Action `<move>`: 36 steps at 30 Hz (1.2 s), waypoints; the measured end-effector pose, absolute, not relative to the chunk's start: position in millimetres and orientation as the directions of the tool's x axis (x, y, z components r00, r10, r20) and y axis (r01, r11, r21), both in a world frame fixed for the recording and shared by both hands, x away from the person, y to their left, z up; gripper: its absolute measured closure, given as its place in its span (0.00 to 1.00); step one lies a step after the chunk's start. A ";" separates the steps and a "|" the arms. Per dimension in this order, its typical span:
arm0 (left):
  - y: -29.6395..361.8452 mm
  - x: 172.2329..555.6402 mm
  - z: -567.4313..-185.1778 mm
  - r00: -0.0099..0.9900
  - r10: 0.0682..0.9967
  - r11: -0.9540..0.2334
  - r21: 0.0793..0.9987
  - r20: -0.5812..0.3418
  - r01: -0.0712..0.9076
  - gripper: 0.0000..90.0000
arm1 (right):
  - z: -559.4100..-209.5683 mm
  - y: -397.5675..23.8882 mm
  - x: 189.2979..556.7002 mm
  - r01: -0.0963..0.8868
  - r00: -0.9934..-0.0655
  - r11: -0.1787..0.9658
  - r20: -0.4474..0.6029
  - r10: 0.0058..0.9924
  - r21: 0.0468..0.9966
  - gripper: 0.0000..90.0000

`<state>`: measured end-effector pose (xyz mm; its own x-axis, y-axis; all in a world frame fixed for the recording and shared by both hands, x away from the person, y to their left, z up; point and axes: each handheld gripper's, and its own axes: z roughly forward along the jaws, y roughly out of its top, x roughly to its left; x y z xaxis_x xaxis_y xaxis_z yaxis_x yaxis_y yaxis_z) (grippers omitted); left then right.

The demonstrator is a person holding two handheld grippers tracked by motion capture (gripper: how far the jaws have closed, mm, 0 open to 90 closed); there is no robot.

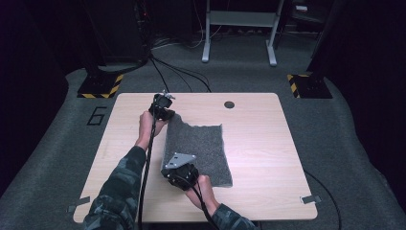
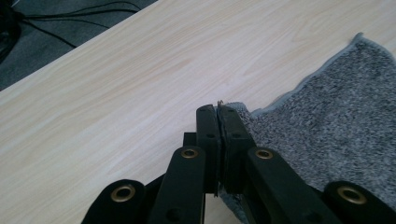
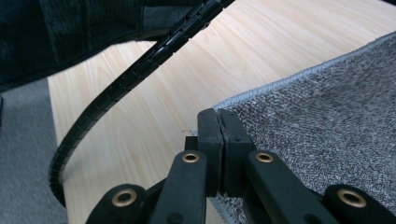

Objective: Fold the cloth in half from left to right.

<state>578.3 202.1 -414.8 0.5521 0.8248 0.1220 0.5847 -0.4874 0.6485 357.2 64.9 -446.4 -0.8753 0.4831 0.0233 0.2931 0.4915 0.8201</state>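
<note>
Towel [image 1: 201, 151] lies on the table [image 1: 258, 143], long axis running away from the person. Both grippers sit on its left edge — left gripper [image 1: 163, 114] clamped tight on the far corner, right gripper [image 1: 178, 173] pinching the near corner — so the cloth spreads off to their right.

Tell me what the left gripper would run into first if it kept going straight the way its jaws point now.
Probably the bare table top. The left gripper is shut on a corner of the grey towel, and its jaws slant down toward the wood just past that corner. Nothing else lies in that line, though depth is hard to judge.
</note>
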 end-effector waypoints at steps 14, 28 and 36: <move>185.0 579.8 -393.3 0.563 0.815 -0.504 0.649 0.139 0.569 0.98 | -429.7 43.7 349.9 0.291 -0.852 0.411 0.039 0.523 0.864 0.99; 136.6 585.9 -410.9 0.605 0.787 -0.524 0.643 0.117 0.558 0.98 | -452.3 -8.5 344.9 0.370 -0.790 0.394 0.062 0.610 0.841 0.98; 116.5 590.3 -421.6 0.608 0.786 -0.527 0.634 0.110 0.567 0.97 | -463.5 -31.0 345.7 0.411 -0.756 0.385 0.073 0.651 0.826 0.98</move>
<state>590.3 116.5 -421.6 0.6082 0.7862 0.1095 0.5667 -0.5267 0.6336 345.7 -31.0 -463.5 -0.7557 0.6508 0.0733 0.4113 0.3846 0.8264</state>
